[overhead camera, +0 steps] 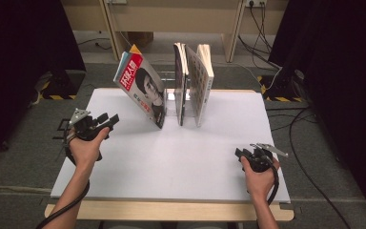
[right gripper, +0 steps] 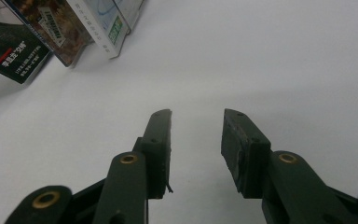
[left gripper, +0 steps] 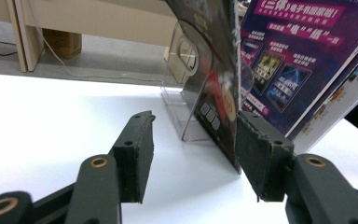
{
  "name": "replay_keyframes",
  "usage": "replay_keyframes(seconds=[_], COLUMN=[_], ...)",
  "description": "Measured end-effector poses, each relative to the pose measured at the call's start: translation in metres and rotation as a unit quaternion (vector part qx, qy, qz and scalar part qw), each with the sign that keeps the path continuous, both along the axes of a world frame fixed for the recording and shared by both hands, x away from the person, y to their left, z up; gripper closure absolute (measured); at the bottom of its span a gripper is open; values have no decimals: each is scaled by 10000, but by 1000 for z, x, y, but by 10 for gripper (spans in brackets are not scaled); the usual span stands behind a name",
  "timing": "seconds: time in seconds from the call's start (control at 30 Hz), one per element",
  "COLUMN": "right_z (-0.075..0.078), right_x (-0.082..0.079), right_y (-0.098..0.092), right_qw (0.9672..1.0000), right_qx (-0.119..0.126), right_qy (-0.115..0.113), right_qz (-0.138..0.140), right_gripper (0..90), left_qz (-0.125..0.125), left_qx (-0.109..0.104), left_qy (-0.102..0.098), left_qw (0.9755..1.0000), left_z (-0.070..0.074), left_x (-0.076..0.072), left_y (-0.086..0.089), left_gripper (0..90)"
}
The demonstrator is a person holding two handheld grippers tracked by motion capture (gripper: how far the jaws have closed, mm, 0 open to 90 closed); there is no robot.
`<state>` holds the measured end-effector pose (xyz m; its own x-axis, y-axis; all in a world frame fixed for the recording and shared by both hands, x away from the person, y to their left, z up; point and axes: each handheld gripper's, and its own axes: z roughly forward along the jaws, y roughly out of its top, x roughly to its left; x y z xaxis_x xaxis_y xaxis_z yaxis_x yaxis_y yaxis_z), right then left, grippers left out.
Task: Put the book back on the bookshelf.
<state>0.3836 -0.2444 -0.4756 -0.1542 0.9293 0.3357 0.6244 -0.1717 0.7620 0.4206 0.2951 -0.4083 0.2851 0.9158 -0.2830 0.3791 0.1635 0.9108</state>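
Observation:
A magazine (overhead camera: 143, 90) with a red title block leans to the left against a clear acrylic stand (overhead camera: 171, 98) at the back middle of the white board (overhead camera: 171, 157). Two more books (overhead camera: 195, 83) stand upright just right of it. My left gripper (overhead camera: 108, 120) is open above the board's left side, pointing toward the leaning magazine. In the left gripper view its jaws (left gripper: 193, 140) stand wide with nothing between them; the magazine (left gripper: 223, 79) and the clear stand (left gripper: 189, 88) are close ahead. My right gripper (overhead camera: 240, 153) rests open near the front right, with its jaws (right gripper: 198, 126) empty over bare board.
A purple-covered magazine (left gripper: 298, 60) stands at the right in the left gripper view. Book bottoms (right gripper: 51, 28) show at the top left of the right gripper view. Wooden furniture legs (overhead camera: 231, 38) and cables (overhead camera: 267, 28) lie on the floor behind the table.

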Motion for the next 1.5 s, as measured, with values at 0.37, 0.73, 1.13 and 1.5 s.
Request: replay_keyframes(seconds=[0.37,0.73,1.13,1.5], right_z=[0,0,1,1], right_x=[0,0,-1,-1], right_y=[2,1,1,2], right_qw=[10000,10000,10000,10000], right_qx=[-25,-4,-18,-30], right_qy=[9,-11,-2,-10], right_qz=[14,16,-30,-6], right_gripper=[630,630,630,628], left_qz=[88,95,167,285], left_qx=[109,95,125,-21], left_qy=[173,387,605,666], left_qw=[9998,9992,9980,9974], left_z=[-19,-40,-69,-80], left_x=[-20,-34,-51,-65], left_y=[16,25,38,48], left_gripper=[465,464,460,451])
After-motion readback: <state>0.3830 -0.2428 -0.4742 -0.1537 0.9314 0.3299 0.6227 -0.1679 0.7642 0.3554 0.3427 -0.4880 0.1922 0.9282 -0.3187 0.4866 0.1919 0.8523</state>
